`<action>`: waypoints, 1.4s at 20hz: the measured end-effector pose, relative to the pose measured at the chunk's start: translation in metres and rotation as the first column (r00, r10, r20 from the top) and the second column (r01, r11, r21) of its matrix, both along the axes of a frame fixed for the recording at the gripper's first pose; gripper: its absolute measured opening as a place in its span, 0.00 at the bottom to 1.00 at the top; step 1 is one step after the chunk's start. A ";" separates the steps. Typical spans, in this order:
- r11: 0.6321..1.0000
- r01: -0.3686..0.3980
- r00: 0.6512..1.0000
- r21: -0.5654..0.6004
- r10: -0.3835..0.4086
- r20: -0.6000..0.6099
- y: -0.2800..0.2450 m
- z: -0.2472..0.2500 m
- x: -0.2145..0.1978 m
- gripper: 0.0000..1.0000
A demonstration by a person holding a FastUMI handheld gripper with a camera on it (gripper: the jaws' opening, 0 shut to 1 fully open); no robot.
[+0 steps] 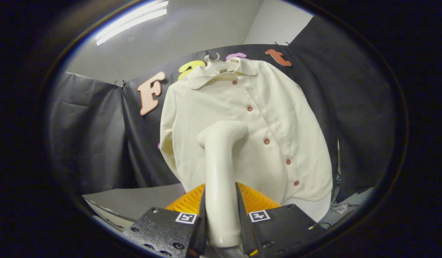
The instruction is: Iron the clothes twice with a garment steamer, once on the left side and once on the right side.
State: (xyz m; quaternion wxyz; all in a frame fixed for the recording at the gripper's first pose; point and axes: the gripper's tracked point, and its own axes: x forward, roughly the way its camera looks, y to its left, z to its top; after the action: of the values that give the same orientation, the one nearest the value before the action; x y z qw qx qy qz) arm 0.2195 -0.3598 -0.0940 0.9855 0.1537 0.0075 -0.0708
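My tool point(221, 222) grips the steamer point(219, 179) upright, its head angled right toward the hanging shirt point(278, 118).

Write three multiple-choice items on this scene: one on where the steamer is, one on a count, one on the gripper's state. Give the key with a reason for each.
1. Where is the garment steamer?
A. Lying on the floor
B. Between the gripper's fingers, its head up against the shirt front
C. Hanging from the hanger

2. How many buttons show down the front of the shirt?
A. Two
B. Five
C. Nine

3. What is the gripper doing?
A. Shut on the steamer's handle
B. Open with nothing between the fingers
C. Shut on the shirt's sleeve

Key: 1 B, the handle rises from between the fingers and the head overlaps the shirt's front. 2 B, five buttons run from the collar down to near the hem. 3 A, both fingers press on the handle's sides.
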 end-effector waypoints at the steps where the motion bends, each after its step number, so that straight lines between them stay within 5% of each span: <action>1: 1.000 0.000 1.000 0.005 0.000 -0.005 0.000 -0.006 -0.002 0.38; 28: 0.993 0.017 0.982 0.118 0.005 -0.190 -0.008 -0.140 -0.071 0.38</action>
State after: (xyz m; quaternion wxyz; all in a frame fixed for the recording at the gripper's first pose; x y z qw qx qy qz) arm 0.1484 -0.3677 -0.2341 0.9692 0.2048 0.1052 -0.0875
